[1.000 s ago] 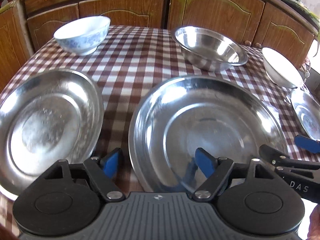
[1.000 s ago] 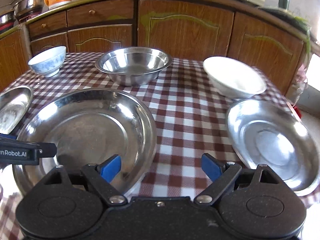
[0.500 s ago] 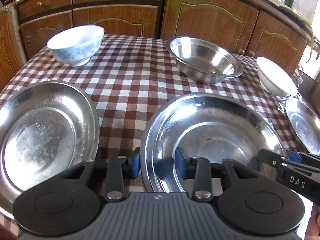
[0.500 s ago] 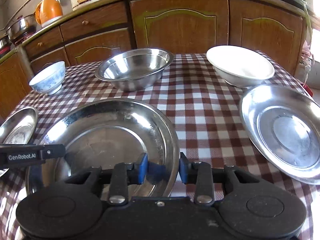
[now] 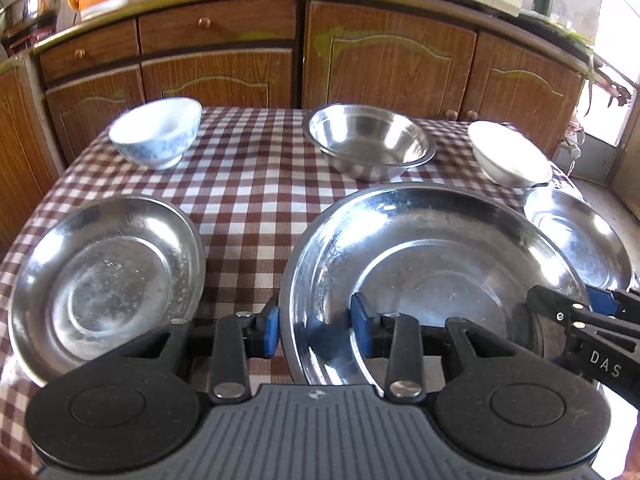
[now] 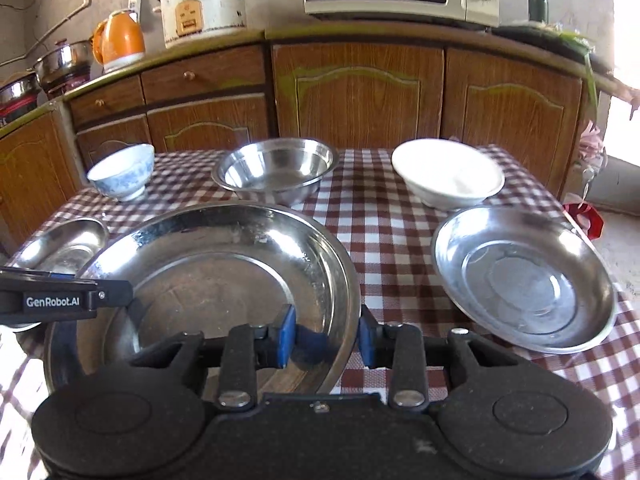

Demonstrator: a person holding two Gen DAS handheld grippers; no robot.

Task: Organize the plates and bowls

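Daylight is streaming in from the right, blowing out the doorway [image 6: 624,136] beyond the table's right edge. Glare is flashing off the large steel plate [image 5: 432,272]. Fisheye distortion is bending the cabinets [image 6: 360,92], and the white bowl [image 5: 508,156] is smearing with motion blur.

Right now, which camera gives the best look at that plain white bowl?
The right wrist view: the white bowl sits whole and fairly central, beyond the small steel plate. The left wrist view pushes it toward the right edge, smaller and blurred.
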